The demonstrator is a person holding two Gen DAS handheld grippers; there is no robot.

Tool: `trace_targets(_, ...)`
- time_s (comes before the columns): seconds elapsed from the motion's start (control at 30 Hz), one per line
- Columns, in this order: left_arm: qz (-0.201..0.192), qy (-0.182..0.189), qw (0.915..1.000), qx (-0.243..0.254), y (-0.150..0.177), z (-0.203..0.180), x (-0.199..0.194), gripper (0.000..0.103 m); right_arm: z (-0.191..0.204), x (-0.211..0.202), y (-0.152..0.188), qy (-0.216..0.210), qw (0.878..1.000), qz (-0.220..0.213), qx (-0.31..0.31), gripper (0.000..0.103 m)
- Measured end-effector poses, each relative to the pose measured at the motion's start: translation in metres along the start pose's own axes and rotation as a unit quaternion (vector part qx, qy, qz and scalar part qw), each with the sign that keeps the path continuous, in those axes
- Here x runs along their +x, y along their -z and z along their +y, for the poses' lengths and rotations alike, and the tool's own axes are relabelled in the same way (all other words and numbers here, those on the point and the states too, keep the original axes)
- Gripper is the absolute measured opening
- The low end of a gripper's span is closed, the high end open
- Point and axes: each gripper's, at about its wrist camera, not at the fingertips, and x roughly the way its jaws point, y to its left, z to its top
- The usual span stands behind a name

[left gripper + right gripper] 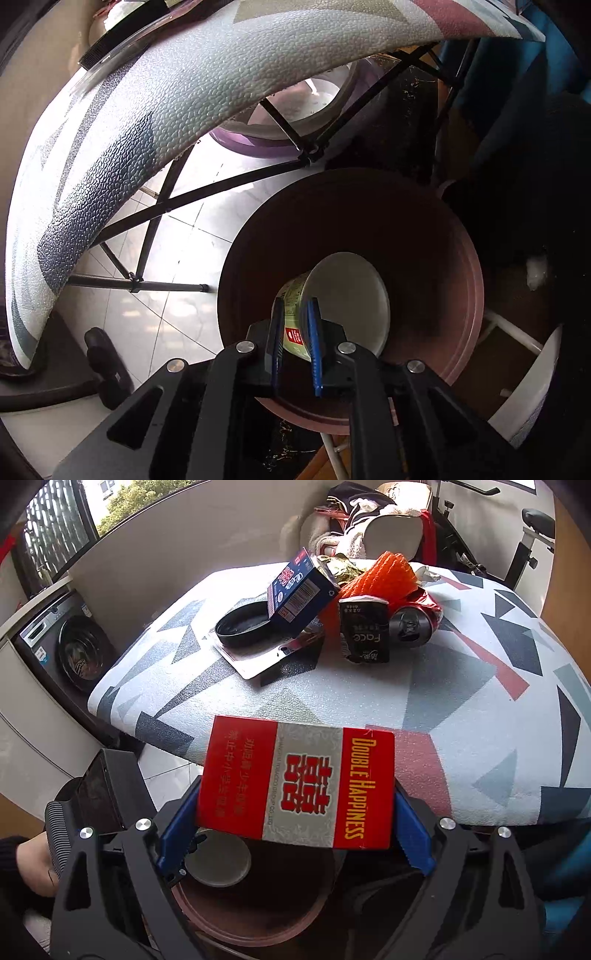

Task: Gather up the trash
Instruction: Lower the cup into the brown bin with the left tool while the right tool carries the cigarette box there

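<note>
Left gripper (295,332) barely parted around paper cup (343,299) over brown bin (469,266); right gripper (295,805) clamping red cigarette pack (295,782); blue carton (299,590), crushed can (413,620) left on table (443,716).

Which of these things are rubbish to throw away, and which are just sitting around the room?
Part of the job:
paper cup in the left gripper, over the brown bin
red cigarette pack in the right gripper
blue box, black lid, crushed can, black carton on the table

Just lying about:
washing machine
exercise bike
</note>
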Motion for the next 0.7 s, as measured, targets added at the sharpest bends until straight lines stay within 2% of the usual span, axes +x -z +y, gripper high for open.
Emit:
trace_targets(0.03,0.0,0.002,1.0,-0.004,-0.001,0.002,-0.001,0.031,-0.001,0.0,0.0,0.0,1.0,0.001,0.002,0.09)
trace_targets(0.1,-0.007,0.011,0.9999,-0.011,-0.001,0.004,-0.005,0.047,-0.002,0.001,0.001,0.0,1.0,0.002,0.004,0.09)
trace_targets(0.17,-0.022,0.014,0.9996,-0.014,-0.002,0.005,-0.011,0.049,-0.003,0.002,0.001,0.001,1.0,0.003,0.005,0.09)
trace_targets(0.23,-0.042,0.014,0.9988,-0.022,-0.001,0.01,-0.019,0.056,-0.003,0.003,0.003,0.002,1.0,0.005,0.004,0.09)
trace_targets(0.37,-0.105,0.013,0.9918,-0.073,0.004,0.03,-0.044,0.066,0.002,0.008,0.007,0.006,1.0,0.01,-0.012,0.09)
trace_targets(0.47,-0.161,0.019,0.9764,-0.142,0.015,0.057,-0.067,0.071,0.012,0.015,0.015,0.003,0.999,0.023,-0.031,0.09)
trace_targets(0.6,-0.233,0.018,0.9424,-0.24,0.037,0.091,-0.096,0.083,0.034,0.03,0.031,-0.012,0.996,0.05,-0.076,0.09)
trace_targets(0.7,-0.262,0.028,0.9208,-0.288,0.049,0.104,-0.108,0.089,0.055,0.048,0.047,-0.023,0.988,0.08,-0.133,0.09)
